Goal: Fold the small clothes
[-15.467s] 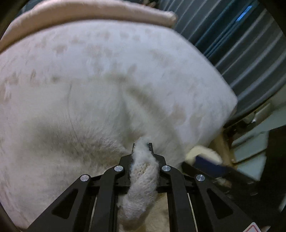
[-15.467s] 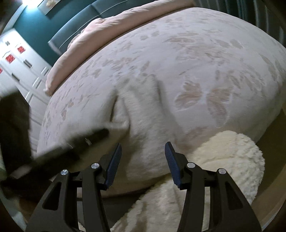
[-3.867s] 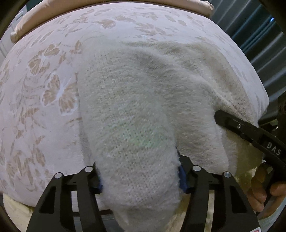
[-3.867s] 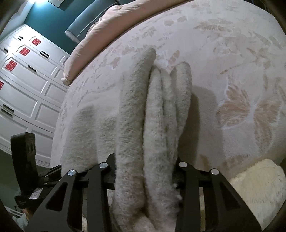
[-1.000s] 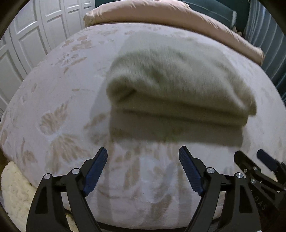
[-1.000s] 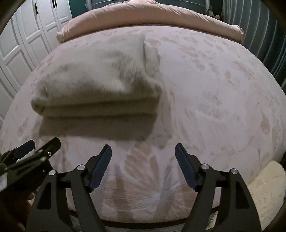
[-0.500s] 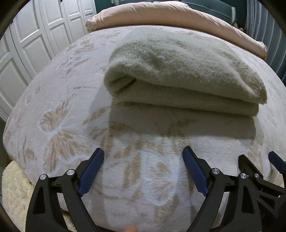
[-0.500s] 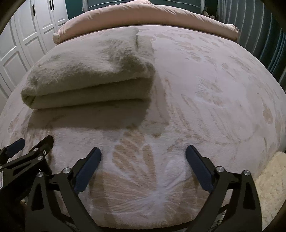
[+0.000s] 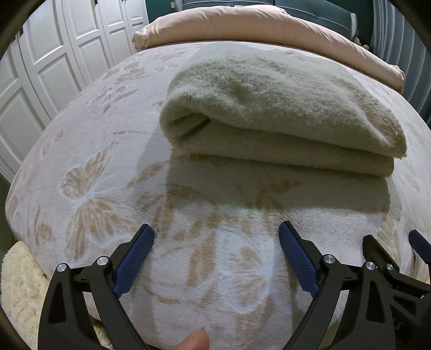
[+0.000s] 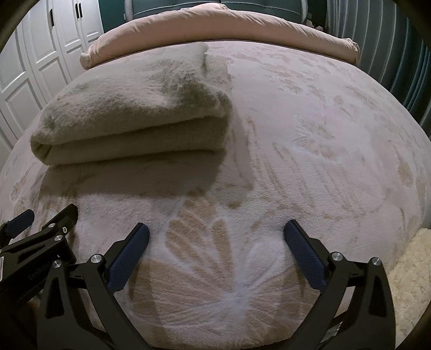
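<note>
A cream knitted sweater [image 9: 280,113] lies folded in a thick stack on the bed's butterfly-patterned blanket [image 9: 89,204]. It also shows in the right wrist view [image 10: 134,118], at the left. My left gripper [image 9: 215,255] is open and empty, over the blanket a short way in front of the sweater. My right gripper [image 10: 215,253] is open and empty too, in front of the sweater and to its right. Each gripper shows at the edge of the other's view: the right one [image 9: 398,258], the left one [image 10: 40,223].
A pink duvet roll [image 9: 256,24] lies across the far end of the bed. White panelled wardrobe doors [image 9: 40,70] stand on the left, dark curtains [image 10: 390,53] on the right. A cream fluffy rug [image 10: 414,274] lies below the bed's near edge.
Both grippers have opened a little wider and drawn slightly nearer the blanket. The folded sweater lies still; much earlier both grippers held it.
</note>
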`<state>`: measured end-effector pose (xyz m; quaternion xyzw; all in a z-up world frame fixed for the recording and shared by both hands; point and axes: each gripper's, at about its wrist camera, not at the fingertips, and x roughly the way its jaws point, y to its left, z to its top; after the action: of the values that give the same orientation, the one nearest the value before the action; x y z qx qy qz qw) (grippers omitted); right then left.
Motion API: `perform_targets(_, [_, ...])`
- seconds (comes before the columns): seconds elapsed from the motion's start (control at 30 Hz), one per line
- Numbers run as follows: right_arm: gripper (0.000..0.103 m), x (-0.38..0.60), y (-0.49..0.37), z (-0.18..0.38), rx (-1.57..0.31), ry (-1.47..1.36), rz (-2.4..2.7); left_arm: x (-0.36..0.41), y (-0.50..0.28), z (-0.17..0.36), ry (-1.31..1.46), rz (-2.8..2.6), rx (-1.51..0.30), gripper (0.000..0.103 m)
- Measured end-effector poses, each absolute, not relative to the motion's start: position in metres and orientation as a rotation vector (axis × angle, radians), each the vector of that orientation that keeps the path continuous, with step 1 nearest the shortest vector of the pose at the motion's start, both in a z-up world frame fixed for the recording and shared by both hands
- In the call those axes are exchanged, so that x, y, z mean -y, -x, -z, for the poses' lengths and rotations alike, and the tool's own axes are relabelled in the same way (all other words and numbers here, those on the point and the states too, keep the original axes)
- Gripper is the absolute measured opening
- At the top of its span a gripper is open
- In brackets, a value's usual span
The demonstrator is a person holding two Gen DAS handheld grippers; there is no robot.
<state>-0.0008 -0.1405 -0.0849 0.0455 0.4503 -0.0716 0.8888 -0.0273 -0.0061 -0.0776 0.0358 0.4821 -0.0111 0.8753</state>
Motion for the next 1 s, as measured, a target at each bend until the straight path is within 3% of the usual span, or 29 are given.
perform_targets(1.0, [0.098,0.1417,-0.0073,0.0848,-0.961,-0.099,0.153,0.0034,0.0229,0.0788,-0.086,0.018,-1.052,0.092])
